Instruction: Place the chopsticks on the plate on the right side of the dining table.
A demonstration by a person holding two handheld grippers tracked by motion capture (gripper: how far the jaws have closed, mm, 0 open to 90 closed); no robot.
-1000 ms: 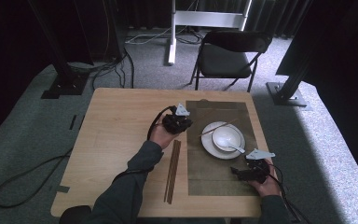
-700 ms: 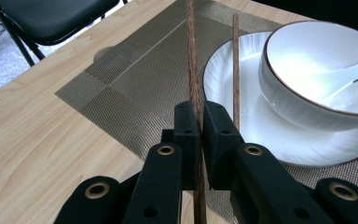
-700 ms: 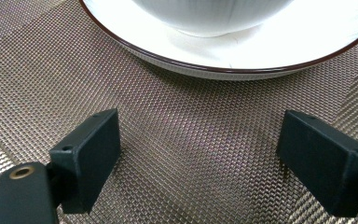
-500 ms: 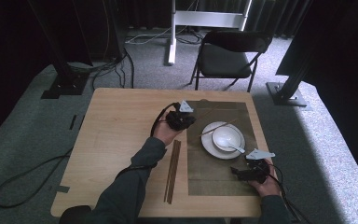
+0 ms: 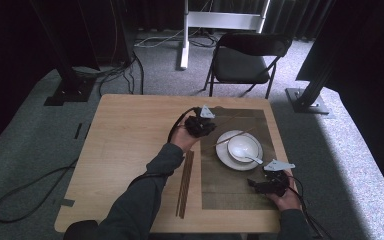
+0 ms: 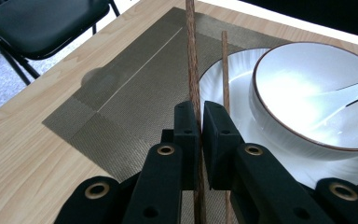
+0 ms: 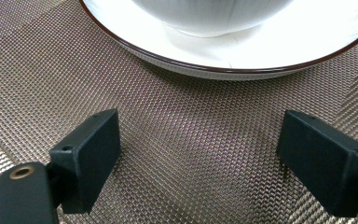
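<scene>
My left gripper (image 5: 206, 125) (image 6: 201, 109) is shut on a brown wooden chopstick (image 6: 192, 70), held above the dark woven placemat (image 5: 230, 195) just left of the white plate (image 5: 225, 155). A second chopstick (image 6: 224, 70) (image 5: 230, 139) lies slanted across the plate's rim. On the plate stands a white bowl (image 5: 244, 146) (image 6: 307, 93) with a white spoon (image 5: 252, 159) in it. My right gripper (image 5: 255, 184) (image 7: 198, 154) rests low on the placemat (image 7: 191, 121), in front of the plate (image 7: 242, 51), jaws wide open and nothing between them.
More chopsticks (image 5: 185, 182) lie side by side on the wooden table (image 5: 125, 150), along the placemat's left edge. A black folding chair (image 5: 245, 60) stands beyond the far table edge. Cables trail from both grippers.
My left gripper has moved right and slightly farther away with the chopstick in its jaws. The right gripper has stayed put.
</scene>
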